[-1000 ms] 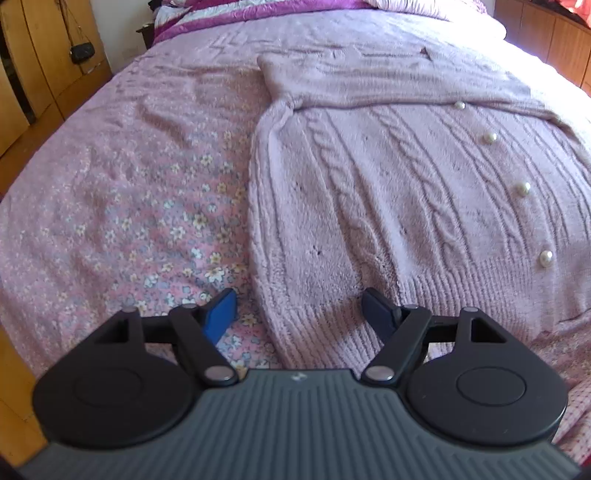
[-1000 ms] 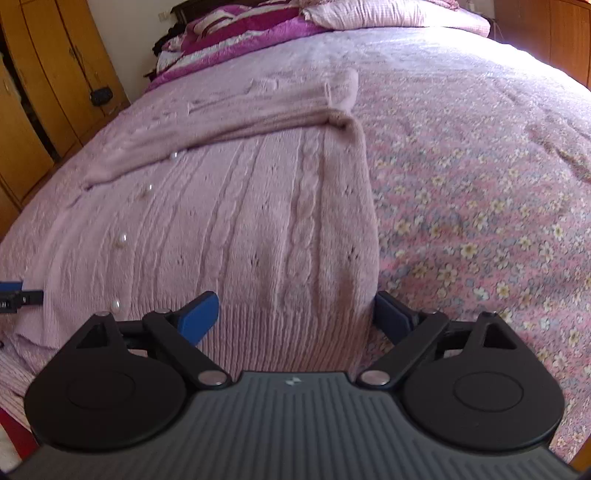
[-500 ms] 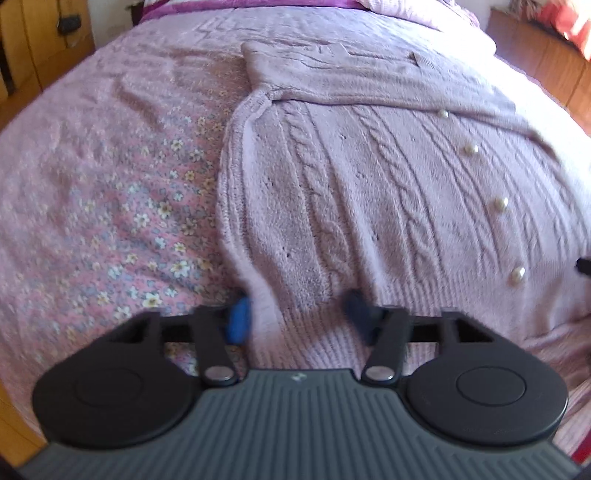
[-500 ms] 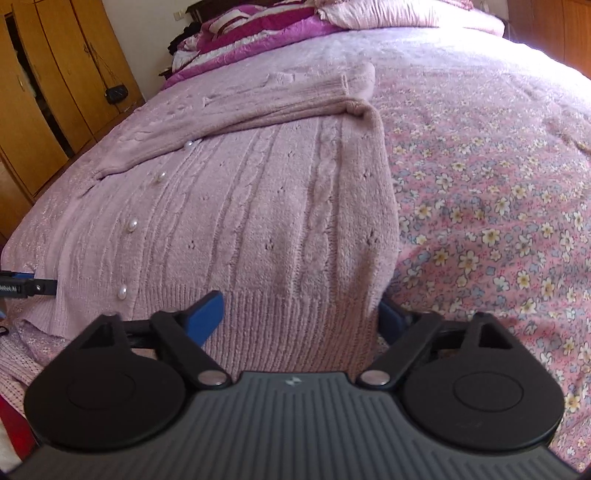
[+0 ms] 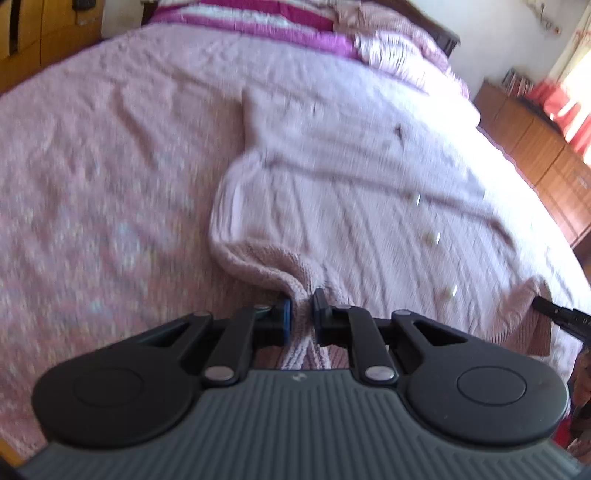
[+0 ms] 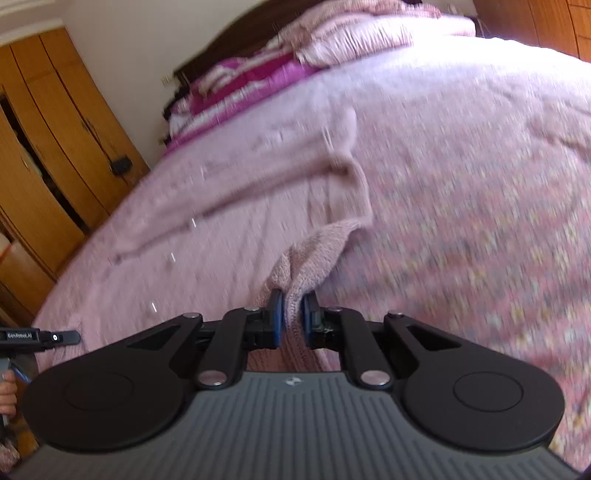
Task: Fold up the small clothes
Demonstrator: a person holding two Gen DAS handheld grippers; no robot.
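1. Jaws of the left gripper (image 5: 300, 311) have just been closing and now pinch a bunched corner of the pink knitted cardigan (image 5: 332, 206) between their blue pads; ribbed hem fabric hangs down through the narrow gap.
2. Jaws of the right gripper (image 6: 291, 317) have likewise just been closing and now clamp the opposite hem corner of the cardigan (image 6: 236, 206), which rises in a gathered ridge above the pads.
3. Each gripper shows in the other's view: the right one at the far right edge of the left wrist view, with a lifted flap of hem at its tip, and the left one at the far left edge of the right wrist view, with part of a hand (image 6: 6, 391) below it.
4. The cardigan lies spread flat on the bed (image 5: 92, 184), front up, with its hem toward the cameras. It is pale pink with cable ribs running lengthwise, a sleeve folded across the chest, and a row of pearly buttons (image 5: 430, 238) down the front, smeared by motion blur.
5. Both pinched corners are raised off the bed while the rest of the garment rests on the cover.
6. The bed carries a pink flowered cover; striped magenta bedding (image 5: 258, 18) and pillows are heaped at its head.
7. Wooden wardrobes (image 6: 48, 155) stand along one side of the bed and a low wooden cabinet (image 5: 535, 147) along the other, both well apart from the cardigan.
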